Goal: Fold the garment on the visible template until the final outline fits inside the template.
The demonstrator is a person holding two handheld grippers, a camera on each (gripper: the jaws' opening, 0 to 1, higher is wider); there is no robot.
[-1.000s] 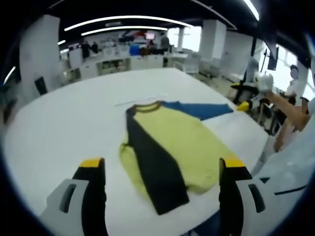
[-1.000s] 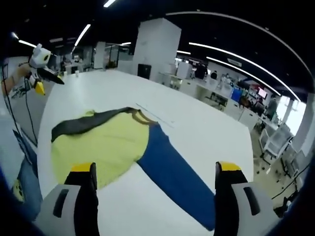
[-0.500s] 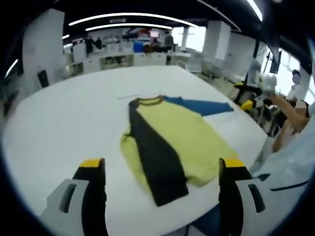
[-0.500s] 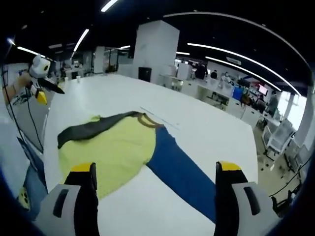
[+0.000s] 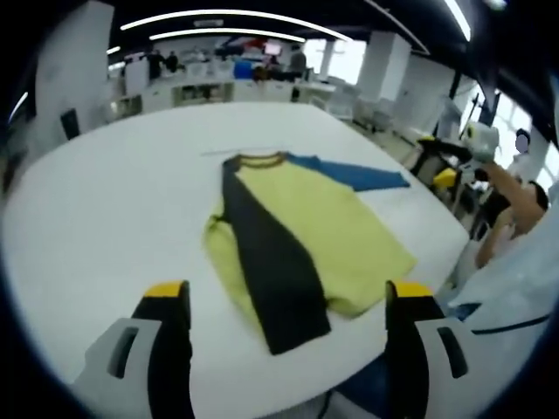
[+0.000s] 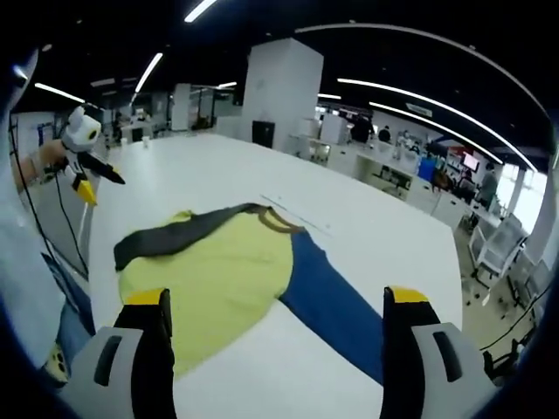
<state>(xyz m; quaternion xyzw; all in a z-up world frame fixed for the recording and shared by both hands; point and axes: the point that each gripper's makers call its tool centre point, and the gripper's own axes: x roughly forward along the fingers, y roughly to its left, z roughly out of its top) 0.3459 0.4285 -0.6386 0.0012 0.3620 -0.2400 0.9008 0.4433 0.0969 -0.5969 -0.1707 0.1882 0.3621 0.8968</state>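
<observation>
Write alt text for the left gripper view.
A yellow long-sleeved shirt lies flat on a white table, its dark grey sleeve folded across the body and its blue sleeve stretched outward. The left tongs, tipped yellow, stand open and empty in the foreground.

Left tool (image 5: 288, 327), right tool (image 6: 275, 332): white bodies, black jaws, yellow tips.

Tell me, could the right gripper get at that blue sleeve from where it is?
Probably yes: the right gripper is open, and the blue sleeve lies flat ahead with nothing on it.
</observation>
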